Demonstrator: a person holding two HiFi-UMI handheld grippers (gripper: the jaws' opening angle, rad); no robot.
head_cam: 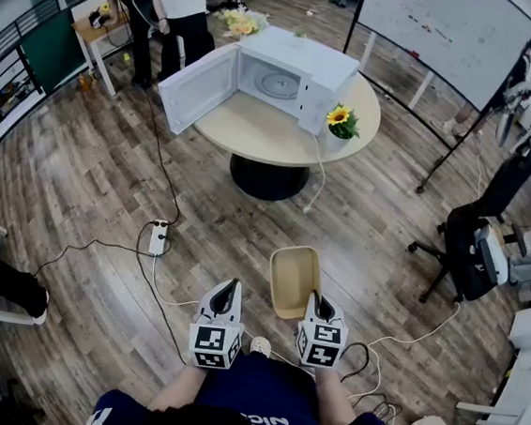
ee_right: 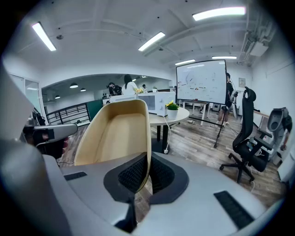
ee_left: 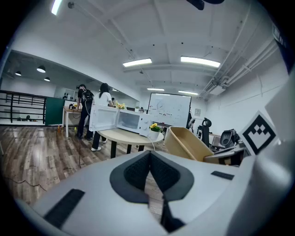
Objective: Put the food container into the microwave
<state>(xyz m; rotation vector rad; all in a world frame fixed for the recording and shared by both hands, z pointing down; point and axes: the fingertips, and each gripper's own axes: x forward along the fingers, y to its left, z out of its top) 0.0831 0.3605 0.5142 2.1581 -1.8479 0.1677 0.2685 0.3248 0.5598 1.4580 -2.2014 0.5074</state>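
A tan rectangular food container [head_cam: 294, 281] hangs empty above the wooden floor, and my right gripper [head_cam: 315, 305] is shut on its right rim. In the right gripper view the container [ee_right: 115, 133] fills the left centre, its rim pinched between the pads [ee_right: 159, 175]. My left gripper [head_cam: 226, 296] is shut on nothing, just left of the container [ee_left: 186, 144]. The white microwave [head_cam: 278, 78] stands far ahead on a round table [head_cam: 274, 132], its door [head_cam: 195, 88] swung open to the left and the glass turntable showing inside.
A potted sunflower [head_cam: 339, 120] stands at the microwave's right. A power strip [head_cam: 158, 238] and cables lie on the floor ahead left. A person [head_cam: 183, 5] stands behind the table. A whiteboard [head_cam: 449, 33] and black office chair [head_cam: 474, 243] are at the right.
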